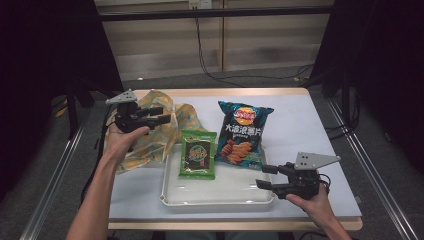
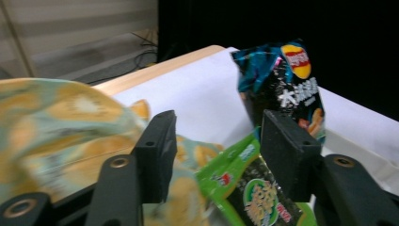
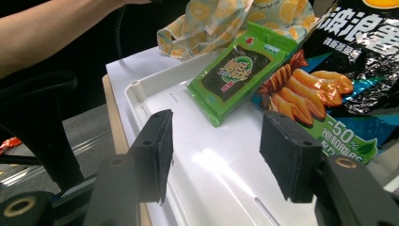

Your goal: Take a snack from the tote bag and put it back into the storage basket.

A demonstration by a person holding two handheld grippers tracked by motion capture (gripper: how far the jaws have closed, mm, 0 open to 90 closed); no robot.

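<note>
— Forearms first, coming in low, one hand on each tool. Why is the white tray (image 1: 172,197) sitting square in front of the person?

— Looks like it's the collecting spot, I'd say. The teal chip bag (image 1: 242,135) lies with its lower end over the tray's far rim, and the green seaweed snack pack (image 1: 198,154) leans over that same rim, half in.

— And that yellow-patterned cloth bag (image 1: 160,130)?

— Crumpled to the left of the tray, touching the seaweed pack. The left gripper (image 1: 162,114) hangs above it, jaws spread, nothing between them; from its own view the cloth (image 2: 61,127) sits just beneath.

— Let go, or about to grab?

— Can't say. My guess: the snacks are meant for that bag.

— The other tool?

— Right gripper (image 1: 265,176) rests low at the tray's right edge, jaws apart and empty, pointed across the tray floor (image 3: 211,174) toward the seaweed pack (image 3: 237,70), probably waiting.
</note>
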